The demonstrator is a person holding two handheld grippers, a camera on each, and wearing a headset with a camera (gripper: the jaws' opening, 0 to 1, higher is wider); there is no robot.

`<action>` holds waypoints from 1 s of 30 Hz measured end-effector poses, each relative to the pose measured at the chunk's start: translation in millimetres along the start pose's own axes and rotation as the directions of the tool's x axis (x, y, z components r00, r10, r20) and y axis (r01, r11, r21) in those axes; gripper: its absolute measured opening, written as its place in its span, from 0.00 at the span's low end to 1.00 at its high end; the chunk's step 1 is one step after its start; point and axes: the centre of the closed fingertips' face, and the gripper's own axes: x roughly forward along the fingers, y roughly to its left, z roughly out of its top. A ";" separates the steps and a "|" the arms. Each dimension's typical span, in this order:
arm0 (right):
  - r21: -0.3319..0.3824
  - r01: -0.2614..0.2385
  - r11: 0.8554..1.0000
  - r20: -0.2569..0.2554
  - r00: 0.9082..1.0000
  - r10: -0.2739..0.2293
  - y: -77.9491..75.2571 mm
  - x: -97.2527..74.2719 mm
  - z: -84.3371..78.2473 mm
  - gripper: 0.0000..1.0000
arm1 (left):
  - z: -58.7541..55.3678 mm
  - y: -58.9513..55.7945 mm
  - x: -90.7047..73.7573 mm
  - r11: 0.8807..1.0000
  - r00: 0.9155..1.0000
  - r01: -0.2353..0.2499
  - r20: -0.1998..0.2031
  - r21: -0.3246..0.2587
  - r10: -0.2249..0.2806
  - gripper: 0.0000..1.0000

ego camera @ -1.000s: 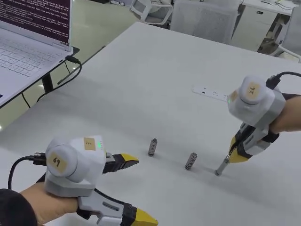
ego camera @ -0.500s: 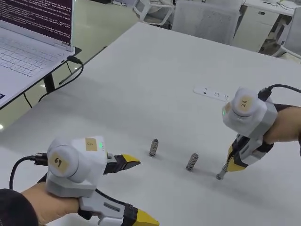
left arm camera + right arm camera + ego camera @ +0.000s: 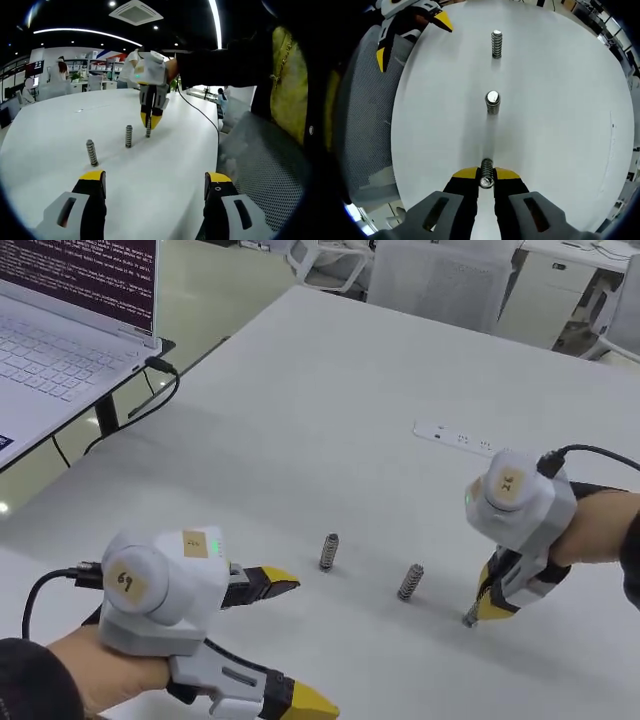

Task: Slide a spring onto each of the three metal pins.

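Two metal pins stand on the white table (image 3: 330,430), each with a spring on it: the left one (image 3: 328,551) and the middle one (image 3: 410,581). My right gripper (image 3: 484,604) points down over the third pin (image 3: 470,615), shut on a spring (image 3: 486,172) that sits around that pin. The right gripper view looks down on this spring between the yellow tips of the right gripper (image 3: 486,178), with the middle pin (image 3: 492,101) and far pin (image 3: 496,42) beyond. My left gripper (image 3: 295,640) hovers open at the near left, holding nothing. In its own view the left gripper (image 3: 155,180) faces the row of pins.
An open laptop (image 3: 60,310) sits on a side stand at the far left, with a black cable (image 3: 150,405) hanging from it. A white power strip (image 3: 455,438) lies behind the pins. Office chairs (image 3: 430,280) stand past the table's far edge.
My right gripper has moved down and slightly left, carrying the spring lower along the third pin. The left gripper has stayed in place.
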 end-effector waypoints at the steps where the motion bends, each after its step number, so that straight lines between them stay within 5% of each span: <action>1: 0.001 0.001 1.000 0.002 1.000 -0.001 0.1 1.4 -0.1 0.08 | 0.0 0.2 0.0 1.000 1.000 -0.001 0.000 0.000 0.001 0.78; 20: 0.021 0.006 1.000 0.033 0.999 -0.007 3.0 8.0 0.7 0.09 | -0.1 0.2 0.4 1.000 1.000 0.002 0.000 0.000 -0.002 0.77; 30: 0.041 0.006 0.999 0.054 0.999 -0.009 4.1 8.2 0.0 0.18 | -0.4 0.0 0.7 1.000 1.000 0.004 -0.002 0.000 -0.004 0.77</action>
